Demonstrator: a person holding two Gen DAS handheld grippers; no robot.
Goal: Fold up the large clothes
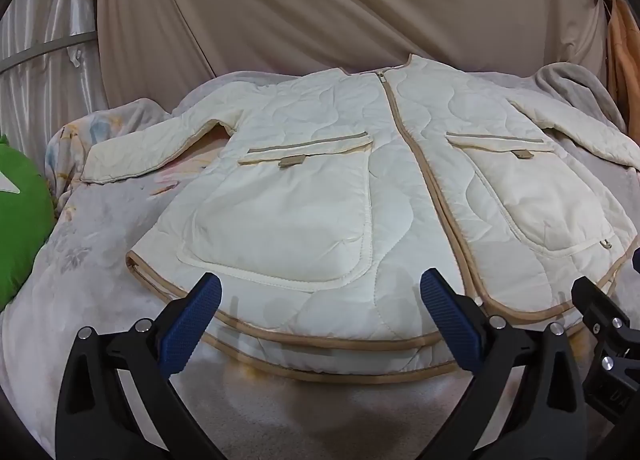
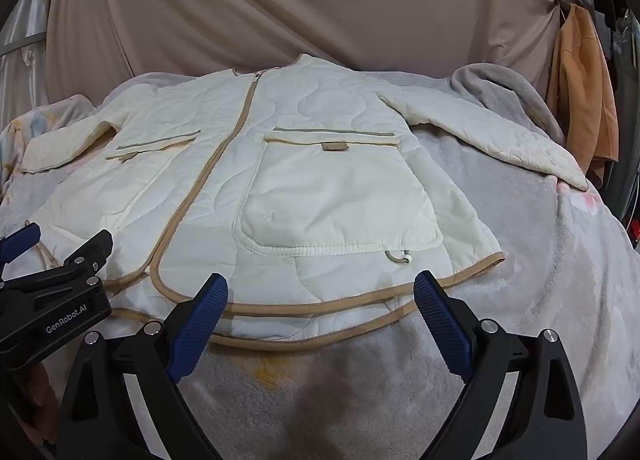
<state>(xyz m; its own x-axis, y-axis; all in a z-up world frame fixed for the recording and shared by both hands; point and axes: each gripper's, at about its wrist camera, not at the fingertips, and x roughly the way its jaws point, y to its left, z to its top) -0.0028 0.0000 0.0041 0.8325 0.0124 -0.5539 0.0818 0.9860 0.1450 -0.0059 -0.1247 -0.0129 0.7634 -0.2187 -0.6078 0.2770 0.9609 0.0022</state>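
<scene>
A cream quilted jacket (image 1: 360, 188) with tan trim and two big front pockets lies flat, front up and zipped, on a grey blanket; it also shows in the right wrist view (image 2: 304, 188). Both sleeves spread outward. My left gripper (image 1: 320, 288) is open and empty, hovering just above the hem over the left half. My right gripper (image 2: 320, 288) is open and empty above the hem of the right half. Each gripper shows at the edge of the other's view.
The grey blanket (image 2: 520, 280) covers a bed. A green cushion (image 1: 20, 220) sits at the left edge. A beige curtain (image 1: 320, 0) hangs behind. Orange clothing (image 2: 580, 100) hangs at the right.
</scene>
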